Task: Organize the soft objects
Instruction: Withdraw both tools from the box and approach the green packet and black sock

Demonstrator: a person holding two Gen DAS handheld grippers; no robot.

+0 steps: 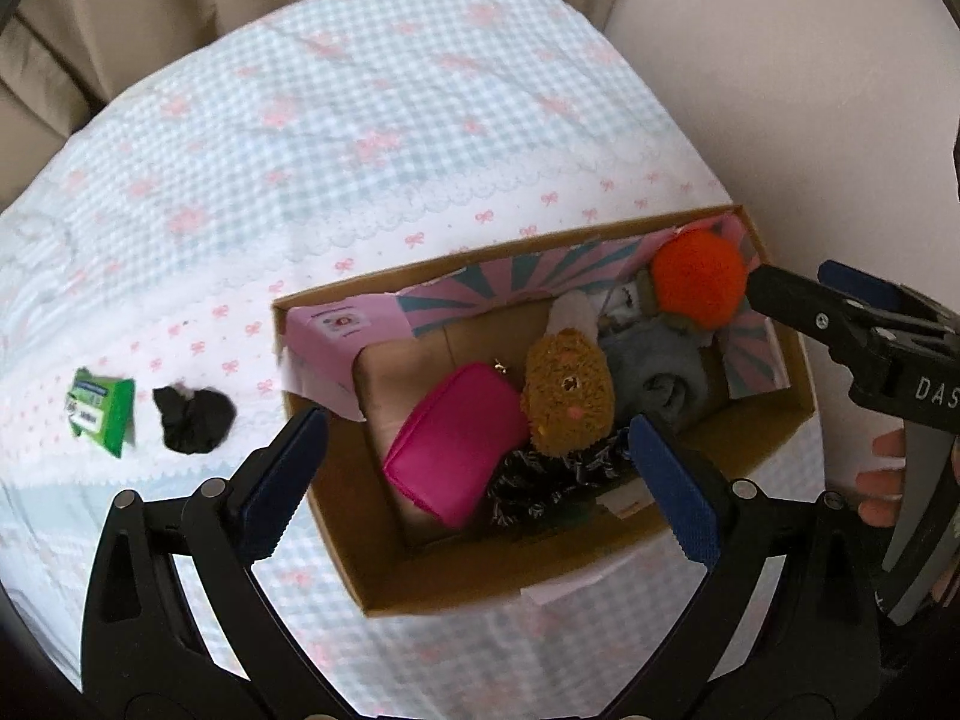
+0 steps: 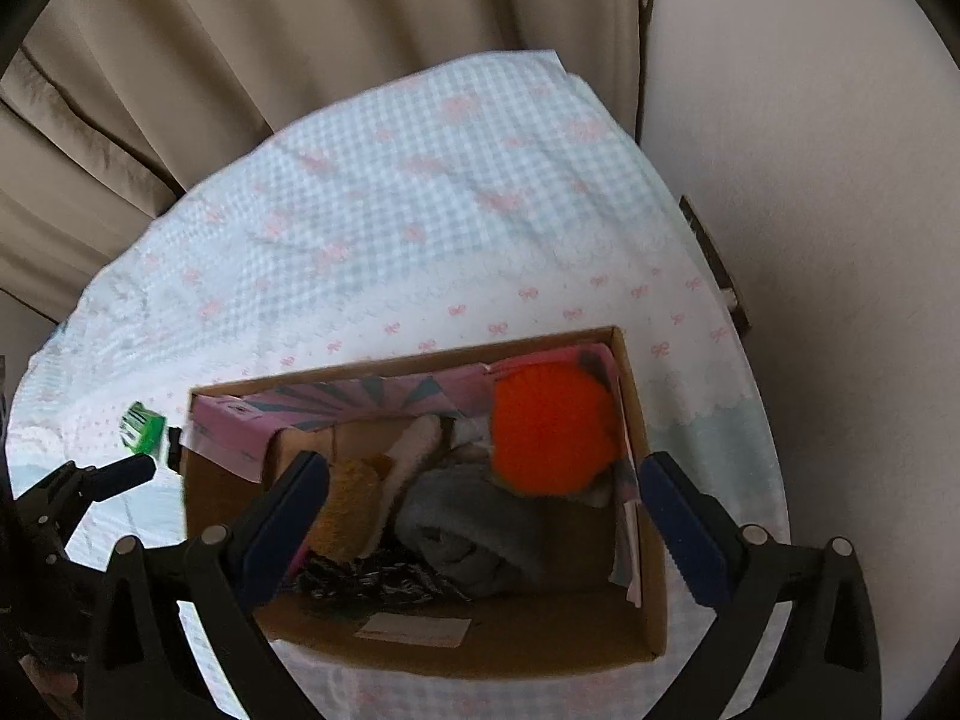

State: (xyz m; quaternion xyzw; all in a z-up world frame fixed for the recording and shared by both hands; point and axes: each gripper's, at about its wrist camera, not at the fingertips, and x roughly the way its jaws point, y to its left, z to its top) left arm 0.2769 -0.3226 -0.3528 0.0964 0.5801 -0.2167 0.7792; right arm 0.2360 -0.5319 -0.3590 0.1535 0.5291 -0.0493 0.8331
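An open cardboard box [image 1: 600, 585] [image 2: 528, 651] sits on the checked tablecloth. Inside lie an orange pompom [image 1: 699, 279] [image 2: 552, 429], a grey cloth [image 1: 657, 375] [image 2: 474, 528], a brown knitted bear [image 1: 567, 393] [image 2: 351, 510], a pink pouch [image 1: 456, 441] and a black-and-white scrunchie [image 1: 552, 477] [image 2: 372, 582]. My left gripper [image 1: 474, 480] is open above the box's near left part, empty. My right gripper [image 2: 483, 531] is open above the box, empty; in the left wrist view [image 1: 780, 294] it reaches in from the right beside the pompom.
A black soft item [image 1: 192, 420] and a green packet [image 1: 99, 408] [image 2: 144, 426] lie on the cloth left of the box. Beige curtains [image 2: 240, 60] hang behind the table and a pale wall [image 2: 810, 180] stands on the right.
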